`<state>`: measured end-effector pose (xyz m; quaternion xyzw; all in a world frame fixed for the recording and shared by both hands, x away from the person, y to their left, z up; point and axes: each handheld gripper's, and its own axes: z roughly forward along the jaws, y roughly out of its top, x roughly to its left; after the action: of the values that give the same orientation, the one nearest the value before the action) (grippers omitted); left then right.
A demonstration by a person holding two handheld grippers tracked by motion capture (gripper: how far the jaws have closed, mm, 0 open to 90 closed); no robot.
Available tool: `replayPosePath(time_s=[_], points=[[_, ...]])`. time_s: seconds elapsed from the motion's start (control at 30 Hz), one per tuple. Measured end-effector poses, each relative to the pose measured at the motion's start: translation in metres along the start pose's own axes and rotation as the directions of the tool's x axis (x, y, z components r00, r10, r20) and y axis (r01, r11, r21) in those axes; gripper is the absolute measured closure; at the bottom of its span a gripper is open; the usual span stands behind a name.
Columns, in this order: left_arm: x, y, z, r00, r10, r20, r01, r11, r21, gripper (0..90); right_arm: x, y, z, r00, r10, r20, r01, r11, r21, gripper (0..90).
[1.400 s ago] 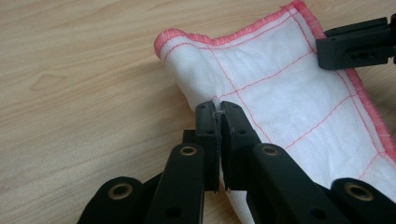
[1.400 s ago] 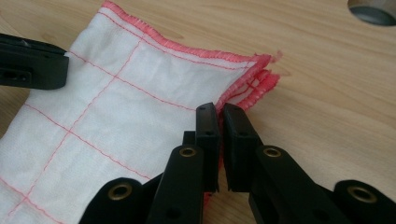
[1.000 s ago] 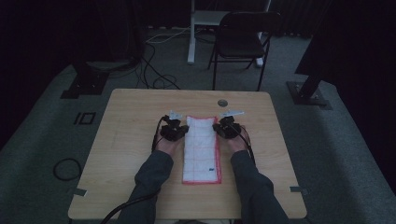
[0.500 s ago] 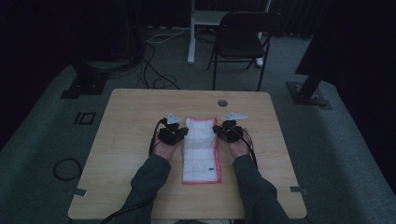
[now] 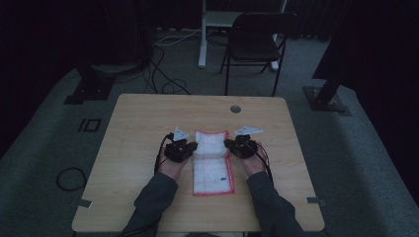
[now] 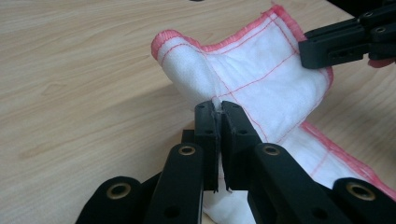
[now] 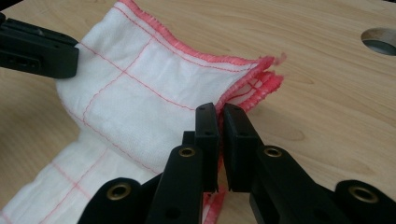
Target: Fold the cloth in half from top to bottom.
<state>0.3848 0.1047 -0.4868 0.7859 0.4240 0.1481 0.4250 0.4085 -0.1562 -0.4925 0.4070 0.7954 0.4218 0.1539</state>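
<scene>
A white cloth (image 5: 212, 168) with red stitched lines and a red hem lies lengthwise in the middle of the wooden table (image 5: 138, 118). My left gripper (image 5: 191, 148) is shut on its left edge near the far end, and my right gripper (image 5: 229, 145) is shut on its right edge. In the left gripper view the jaws (image 6: 218, 108) pinch the cloth (image 6: 252, 74), whose far end stands up in a fold; the right gripper (image 6: 345, 44) shows beyond it. In the right gripper view the jaws (image 7: 219, 113) clamp the layered hem of the cloth (image 7: 140, 93), with the left gripper (image 7: 37, 49) across from it.
A round cable hole (image 5: 235, 108) sits near the table's far edge, also seen as the hole (image 7: 380, 42) in the right gripper view. A black folding chair (image 5: 257, 42) stands behind the table. Cables lie on the floor (image 5: 168, 74).
Both grippers have moved toward the person with the cloth's far end in them. That end has lifted and come back over the rest of the cloth.
</scene>
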Motion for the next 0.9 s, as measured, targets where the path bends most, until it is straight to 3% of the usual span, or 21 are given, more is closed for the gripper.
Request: replayPosePath(time_s=[0.27, 0.53, 0.9], points=[[-0.009, -0.011, -0.01, 0.9999, 0.006, 0.015, -0.006, 1.0, -0.007, 86.3, 0.009, -0.012, -0.008, 0.9997, -0.02, -0.016, 0.02, 1.0, 0.008, 85.8], [-0.013, -0.024, -0.016, 0.9991, -0.021, 0.036, 0.021, 0.9997, -0.015, 86.5, 0.014, -0.024, -0.015, 0.9993, -0.018, -0.033, 0.018, 1.0, 0.012, 85.7], [-0.026, -0.048, -0.02, 0.9991, -0.021, 0.037, 0.021, 0.9998, 0.008, 86.5, 0.024, -0.042, -0.021, 0.9978, -0.037, -0.055, 0.039, 0.999, 0.038, 85.4]])
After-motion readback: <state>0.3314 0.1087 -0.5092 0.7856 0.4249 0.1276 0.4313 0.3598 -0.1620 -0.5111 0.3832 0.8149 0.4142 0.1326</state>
